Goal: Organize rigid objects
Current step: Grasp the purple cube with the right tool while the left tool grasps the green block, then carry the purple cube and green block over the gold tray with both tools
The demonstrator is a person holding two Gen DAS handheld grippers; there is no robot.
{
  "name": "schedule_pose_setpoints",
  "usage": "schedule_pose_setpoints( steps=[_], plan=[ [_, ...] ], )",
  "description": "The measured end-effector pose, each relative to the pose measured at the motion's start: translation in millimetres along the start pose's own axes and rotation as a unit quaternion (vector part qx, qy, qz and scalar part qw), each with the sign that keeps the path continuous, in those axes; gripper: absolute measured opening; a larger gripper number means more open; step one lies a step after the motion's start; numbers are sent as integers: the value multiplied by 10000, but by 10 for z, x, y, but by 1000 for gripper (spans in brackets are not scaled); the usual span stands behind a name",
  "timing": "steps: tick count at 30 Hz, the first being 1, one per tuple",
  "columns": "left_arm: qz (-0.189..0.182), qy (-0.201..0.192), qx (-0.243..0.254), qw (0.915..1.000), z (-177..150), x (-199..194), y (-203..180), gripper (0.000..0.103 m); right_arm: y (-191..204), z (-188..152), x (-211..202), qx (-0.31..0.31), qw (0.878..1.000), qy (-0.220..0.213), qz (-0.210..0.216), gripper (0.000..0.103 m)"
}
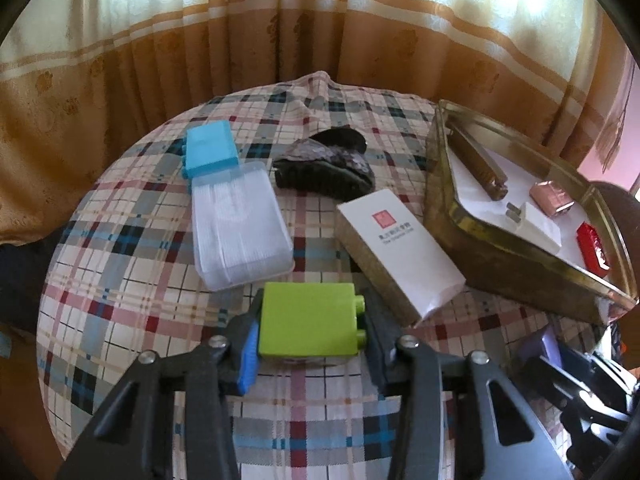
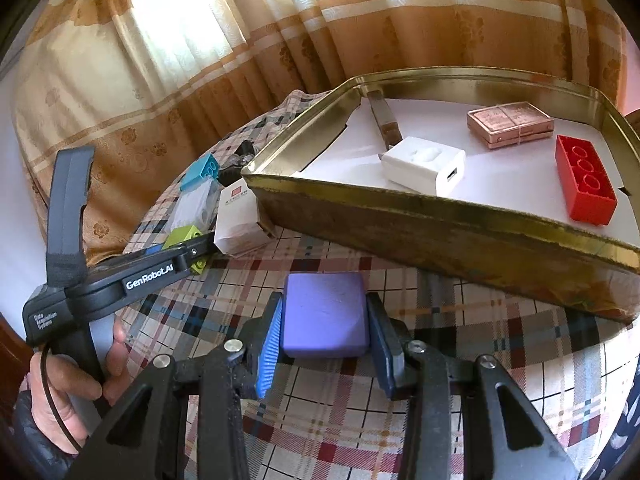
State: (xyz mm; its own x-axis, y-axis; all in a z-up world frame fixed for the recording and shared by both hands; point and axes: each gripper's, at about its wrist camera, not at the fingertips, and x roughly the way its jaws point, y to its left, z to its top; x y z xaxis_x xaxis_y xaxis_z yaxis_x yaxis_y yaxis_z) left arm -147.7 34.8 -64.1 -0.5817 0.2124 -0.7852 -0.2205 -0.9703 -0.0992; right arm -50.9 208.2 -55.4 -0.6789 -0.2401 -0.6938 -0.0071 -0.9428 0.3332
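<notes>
While both claws hold pieces ready for sorting, the left claw (image 1: 310,330) is clamped on a green brick (image 1: 310,320) and the right claw (image 2: 325,320) on a purple block (image 2: 325,314), low over the plaid counter (image 2: 360,420). Beyond the right claw, the gold tin (image 2: 440,220) already keeps a charger (image 2: 424,170) and red brick (image 2: 586,180).

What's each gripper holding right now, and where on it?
Left gripper clamps the green block by its two opposite side faces. Right gripper clamps the purple block likewise, by its sides.
</notes>
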Motion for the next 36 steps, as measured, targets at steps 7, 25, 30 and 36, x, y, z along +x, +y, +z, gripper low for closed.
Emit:
schedule_pose_setpoints(
  steps=[7, 25, 30, 36],
  plan=[
    [-81, -268, -285, 9992, -99, -158, 36, 42, -21, -1, -25, 52, 10000, -78, 0, 43],
    [616, -1043, 75, 9926, -129, -433, -157, 42, -12, 13, -62, -22, 9997, -191, -146, 43],
    [649, -1084, 149, 9919, -149, -451, -199, 42, -2, 4, -89, -63, 9995, -243, -198, 43],
    [643, -1101, 140, 9917, -152, -458, -192, 42, 13, -9, -100, -101, 9993, -270, -234, 43]
  ],
)
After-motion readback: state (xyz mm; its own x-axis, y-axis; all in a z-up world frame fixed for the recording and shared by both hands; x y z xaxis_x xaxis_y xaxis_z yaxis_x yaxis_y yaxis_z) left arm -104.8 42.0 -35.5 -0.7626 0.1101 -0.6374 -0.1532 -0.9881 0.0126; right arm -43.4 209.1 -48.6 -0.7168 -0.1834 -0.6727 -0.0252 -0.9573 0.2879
